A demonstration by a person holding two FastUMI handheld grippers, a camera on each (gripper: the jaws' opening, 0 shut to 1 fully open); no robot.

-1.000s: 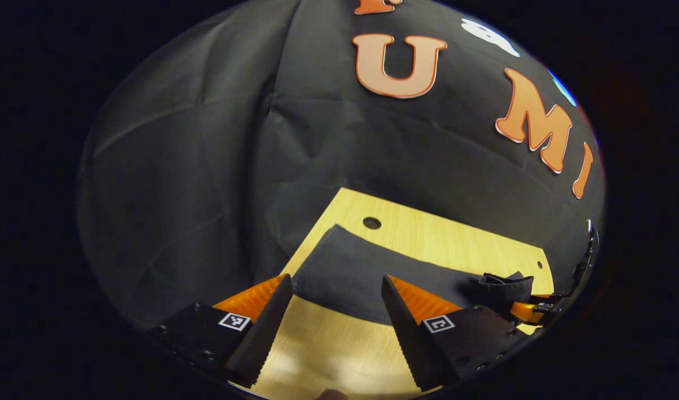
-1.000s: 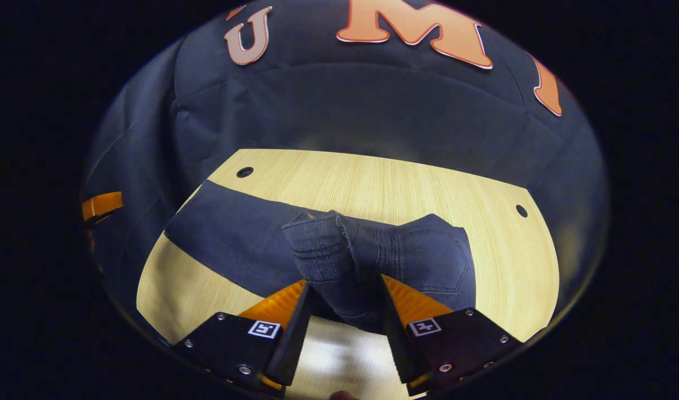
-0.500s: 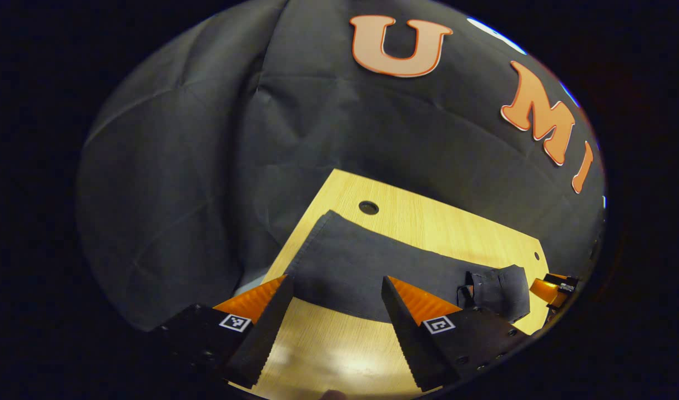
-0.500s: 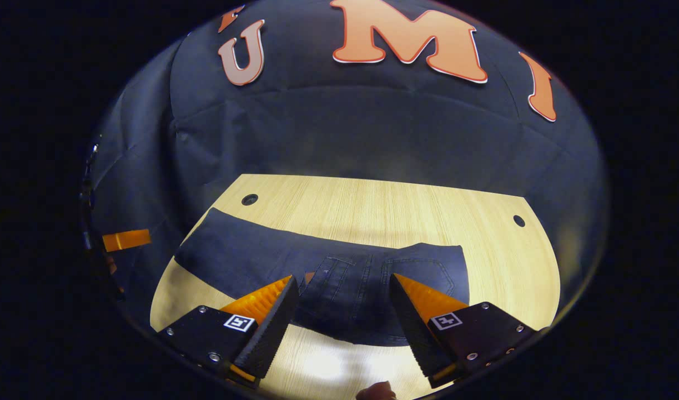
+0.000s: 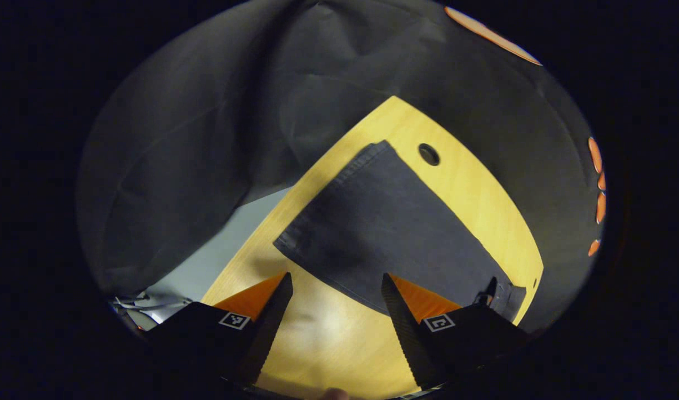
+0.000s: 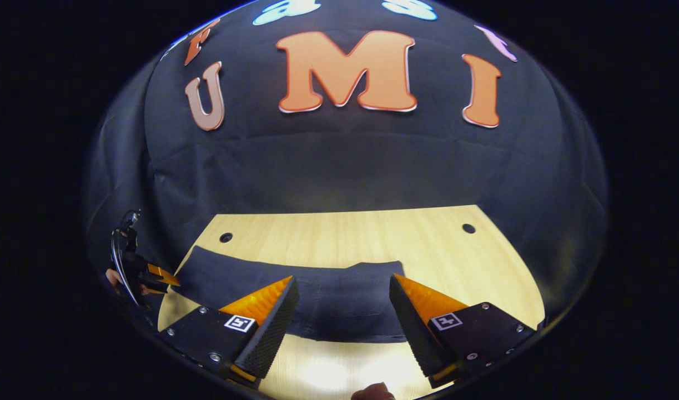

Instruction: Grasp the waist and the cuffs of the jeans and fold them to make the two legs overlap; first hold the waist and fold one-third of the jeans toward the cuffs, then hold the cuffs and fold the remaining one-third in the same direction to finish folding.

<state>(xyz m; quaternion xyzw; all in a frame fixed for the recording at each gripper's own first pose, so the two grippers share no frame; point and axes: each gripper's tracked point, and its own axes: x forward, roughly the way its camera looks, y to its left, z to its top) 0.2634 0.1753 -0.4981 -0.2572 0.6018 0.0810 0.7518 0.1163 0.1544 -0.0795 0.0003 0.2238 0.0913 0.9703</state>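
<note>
Facing the cuff end in the left gripper view, the left gripper (image 5: 333, 311) hangs with its jaws spread and nothing between them, just short of the near edge of the jeans (image 5: 383, 228). The jeans lie flat on the wooden table (image 5: 328, 344) as one dark strip running away to the right. The cuffs (image 5: 328, 205) lie close to the table's left edge, beside the round hole (image 5: 428, 154). Compared with a second ago, this view has swung down and toward the cuffs, so the table's left edge and the pale floor (image 5: 228, 244) beyond it now show. Judgement: the left gripper is lining up on the cuffs for the last fold.

In the right gripper view, the right gripper (image 6: 343, 322) is released and empty, its fingers apart above the near hem of the folded waist (image 6: 345, 300). One second ago the waist stood bunched between these fingers; it now lies flat on the legs, and the gripper has drawn back. Judgement: the waist third is laid down, and the cuff third remains. The left gripper (image 6: 161, 275) shows far left, at the cuff end.

Open tabletop lies behind the jeans and to the right. Room at the cuff end is tight, with little table left of the cuffs.
</note>
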